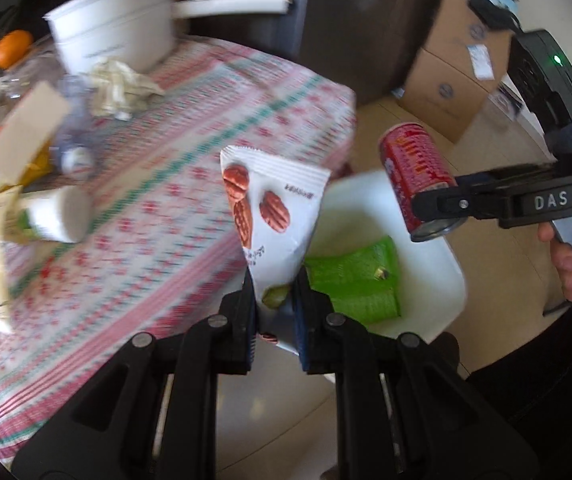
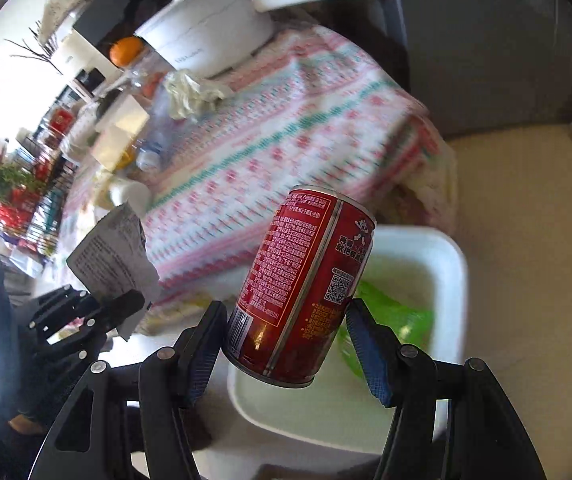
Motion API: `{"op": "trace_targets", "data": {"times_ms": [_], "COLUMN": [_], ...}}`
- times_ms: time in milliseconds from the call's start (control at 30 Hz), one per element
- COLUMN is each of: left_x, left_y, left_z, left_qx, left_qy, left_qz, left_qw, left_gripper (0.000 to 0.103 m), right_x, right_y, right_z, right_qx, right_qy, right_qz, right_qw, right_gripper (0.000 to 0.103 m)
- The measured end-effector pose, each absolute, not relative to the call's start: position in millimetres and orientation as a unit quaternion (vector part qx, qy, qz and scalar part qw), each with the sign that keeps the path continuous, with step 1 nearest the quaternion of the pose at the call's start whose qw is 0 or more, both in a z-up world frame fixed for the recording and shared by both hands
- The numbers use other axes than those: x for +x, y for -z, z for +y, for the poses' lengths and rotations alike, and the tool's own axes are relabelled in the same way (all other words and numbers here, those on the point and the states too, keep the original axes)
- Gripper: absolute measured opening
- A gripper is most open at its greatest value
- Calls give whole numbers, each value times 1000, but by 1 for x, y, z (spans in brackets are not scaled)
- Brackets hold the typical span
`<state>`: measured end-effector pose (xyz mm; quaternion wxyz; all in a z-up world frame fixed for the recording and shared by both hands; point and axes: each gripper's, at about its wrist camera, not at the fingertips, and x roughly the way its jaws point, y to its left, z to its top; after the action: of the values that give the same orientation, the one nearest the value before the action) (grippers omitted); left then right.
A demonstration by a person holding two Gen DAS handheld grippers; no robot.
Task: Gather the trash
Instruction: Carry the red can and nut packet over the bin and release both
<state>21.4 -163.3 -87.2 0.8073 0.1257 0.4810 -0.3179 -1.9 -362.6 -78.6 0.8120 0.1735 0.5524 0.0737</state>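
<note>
Left wrist view: left claw (image 1: 276, 288) pinches a white nut wrapper (image 1: 274, 216); right claw (image 2: 286, 344) clamps a red can (image 2: 305, 288) over a white bin (image 2: 441, 256) holding a green packet (image 1: 355, 280).

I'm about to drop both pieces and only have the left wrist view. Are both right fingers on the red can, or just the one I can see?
Observer: Both. In the right wrist view the red can sits tilted between the fingers of the right gripper, one on each side.
Operator: Is it over the bin?
Observer: Its lower end hangs over the near-left corner of the white bin.
Operator: And my nut packet?
Observer: From that side the nut packet in the left gripper shows left of the bin, against the tablecloth, not over the bin.
</note>
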Motion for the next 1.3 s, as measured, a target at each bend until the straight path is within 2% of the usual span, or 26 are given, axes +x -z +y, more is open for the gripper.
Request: {"op": "trace_targets", "data": {"times_ms": [367,400,533,867,1067,1133,1300], "left_x": [14,15,14,16,18,19,22], "left_y": [143,146,157,135,117,111,100], "left_z": [-227,-230,-234,-208,-189,-184,-174], "left_qx": [146,149,172,169,164,162,161], "left_qy": [364,366,354,336,325,319,303], "left_qz": [534,536,546,532,518,513,504], "left_qw": [749,746,739,758,774,780,793], "left_gripper": [19,22,53,56,65,69,75], "right_x": [-16,-16,-16,-17,-17,-15,-15], "right_y": [130,135,149,175,182,177,160], "right_z": [-396,-397,-397,-400,-406,-408,-407], "right_qx": [153,152,140,124,129,136,133], "right_qy": [-27,-25,-25,-15,-2,-5,-6], "right_qz": [615,621,640,672,683,678,660], "right_qw": [773,769,756,730,719,723,740], "right_gripper": [63,63,63,64,65,71,72]}}
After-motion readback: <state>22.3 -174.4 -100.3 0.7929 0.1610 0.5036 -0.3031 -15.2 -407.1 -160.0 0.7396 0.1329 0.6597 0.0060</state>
